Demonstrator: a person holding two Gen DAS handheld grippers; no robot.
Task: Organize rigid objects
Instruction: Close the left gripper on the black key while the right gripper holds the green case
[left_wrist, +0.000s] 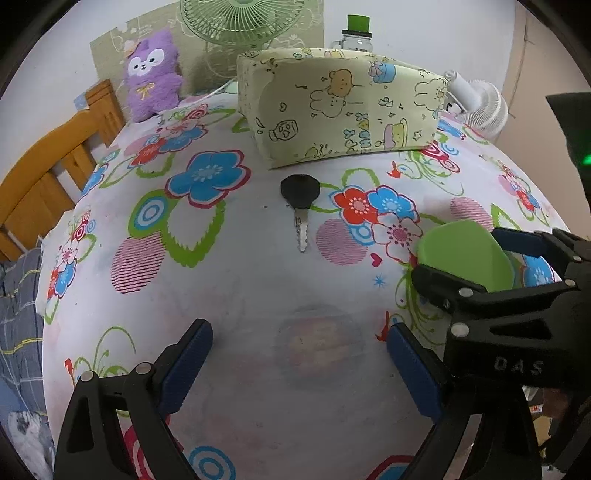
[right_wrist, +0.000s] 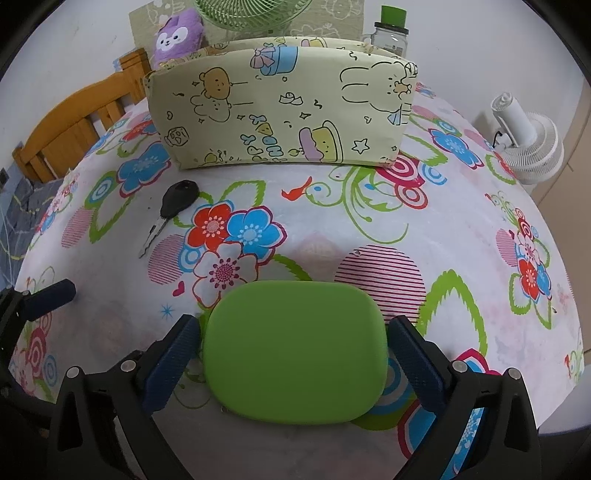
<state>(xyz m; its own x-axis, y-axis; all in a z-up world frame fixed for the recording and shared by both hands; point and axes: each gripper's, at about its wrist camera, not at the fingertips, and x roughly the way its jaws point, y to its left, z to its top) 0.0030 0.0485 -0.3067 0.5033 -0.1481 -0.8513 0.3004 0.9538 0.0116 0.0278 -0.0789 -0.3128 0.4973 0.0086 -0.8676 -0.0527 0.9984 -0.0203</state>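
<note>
Slippage threatens: right hand-held gripper (right_wrist: 293, 354) pinches the smooth green case (right_wrist: 295, 350) at six o'clock; left hand-held gripper (left_wrist: 299, 365) hangs spread, key (left_wrist: 300, 205) at twelve on the tabletop (left_wrist: 240, 288).

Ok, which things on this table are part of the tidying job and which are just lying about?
Part of the job:
green case, between the right gripper fingers
key
patterned box
left gripper, open

Just lying about:
purple plush
green fan
white fan
jar
</note>
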